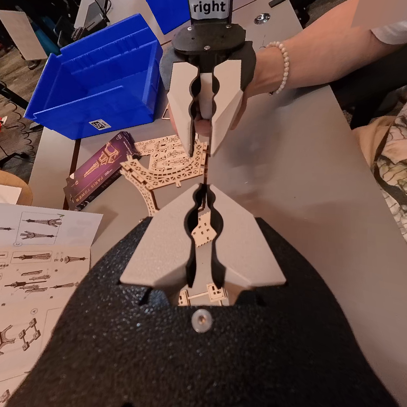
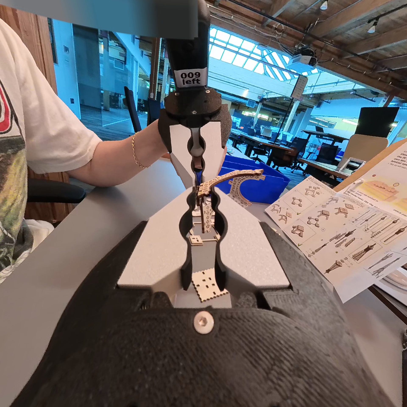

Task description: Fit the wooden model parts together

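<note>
A grey table carries a blue bin that looks empty, a dark box, a sheet of uncut parts, a square plate and an instruction sheet. Only the right wrist view shows the room: an open hall with timber ceiling, skylights and desks, the bin behind the model. The left gripper and right gripper face tip to tip above the table, each pressed together on the wooden arch model, seen edge-on between them.
</note>
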Motion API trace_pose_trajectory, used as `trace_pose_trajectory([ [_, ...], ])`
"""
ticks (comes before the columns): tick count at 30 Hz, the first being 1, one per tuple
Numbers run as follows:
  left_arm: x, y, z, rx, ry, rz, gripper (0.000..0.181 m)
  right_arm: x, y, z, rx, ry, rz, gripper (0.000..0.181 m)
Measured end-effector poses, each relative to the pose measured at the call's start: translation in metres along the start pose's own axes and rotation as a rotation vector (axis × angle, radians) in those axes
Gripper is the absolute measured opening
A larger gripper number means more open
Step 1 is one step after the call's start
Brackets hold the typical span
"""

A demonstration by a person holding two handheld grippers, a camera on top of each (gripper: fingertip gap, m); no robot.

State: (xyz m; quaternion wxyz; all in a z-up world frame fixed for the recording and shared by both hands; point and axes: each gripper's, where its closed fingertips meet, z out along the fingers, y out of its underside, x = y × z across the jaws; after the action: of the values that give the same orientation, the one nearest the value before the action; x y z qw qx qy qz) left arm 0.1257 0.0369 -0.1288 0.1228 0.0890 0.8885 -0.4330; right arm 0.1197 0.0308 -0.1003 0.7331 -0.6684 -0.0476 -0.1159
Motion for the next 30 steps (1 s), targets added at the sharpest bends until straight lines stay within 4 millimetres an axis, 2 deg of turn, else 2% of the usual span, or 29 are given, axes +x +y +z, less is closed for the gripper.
trace_pose_trajectory([
  [14, 0.0000, 0.0033, 0.0000, -0.010, 0.007, 0.001, 0.000, -0.0015, 0.0042, 0.0016, -0.042, 0.015, -0.073, 0.011],
  [30, -0.0002, -0.0007, -0.0036, 0.013, 0.007, -0.010, 0.001, -0.0046, -0.0030, 0.0025, -0.053, 0.008, -0.088, 0.008],
])
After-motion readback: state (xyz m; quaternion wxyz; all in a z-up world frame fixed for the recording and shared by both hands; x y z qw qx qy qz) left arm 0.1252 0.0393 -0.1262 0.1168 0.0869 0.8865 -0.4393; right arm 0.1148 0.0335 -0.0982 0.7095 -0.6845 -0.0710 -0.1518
